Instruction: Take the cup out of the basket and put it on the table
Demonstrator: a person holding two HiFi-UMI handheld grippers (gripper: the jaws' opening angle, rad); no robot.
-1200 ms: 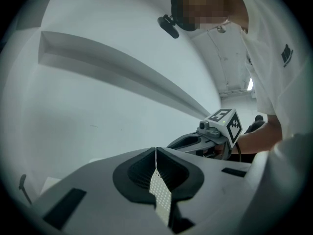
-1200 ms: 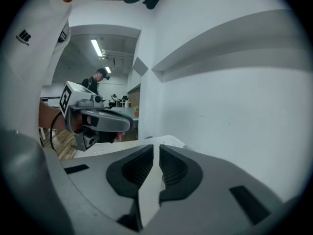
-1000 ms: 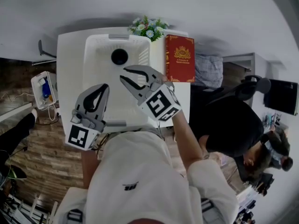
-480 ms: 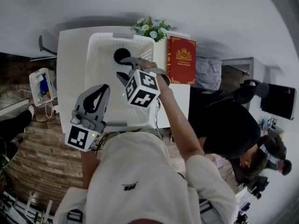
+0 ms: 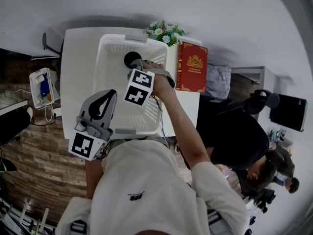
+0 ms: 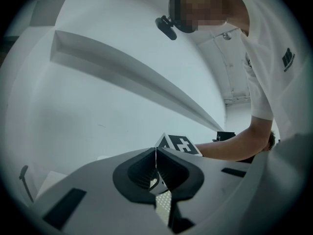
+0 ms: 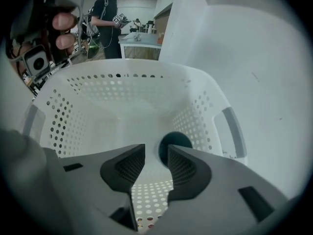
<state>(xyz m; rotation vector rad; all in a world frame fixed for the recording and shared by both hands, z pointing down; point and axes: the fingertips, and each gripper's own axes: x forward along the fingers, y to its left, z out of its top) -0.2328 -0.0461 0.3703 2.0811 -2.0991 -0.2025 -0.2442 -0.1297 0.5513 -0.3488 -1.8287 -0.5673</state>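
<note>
Head view: round dark cup [image 5: 131, 58] sits inside the perforated white plastic basket [image 5: 103, 67]. Over it, the right gripper [image 7: 156, 153] has its ribbed jaws just been opening, nothing between them. Meanwhile the left gripper [image 6: 156, 153] has its jaws pressed together.

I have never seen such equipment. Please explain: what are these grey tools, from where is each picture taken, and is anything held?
A person holds a grey two-jaw gripper in each hand. One picture comes from a camera on the person's head, looking down; the other two from cameras on the grippers, looking along their jaws. On the white table are a white perforated plastic basket, a red book and some flowers. A dark round cup sits inside the basket. The right gripper reaches into the basket; its jaws have just been opening, and the cup lies beyond their tips, not gripped. The left gripper, jaws together, holds nothing.
</note>
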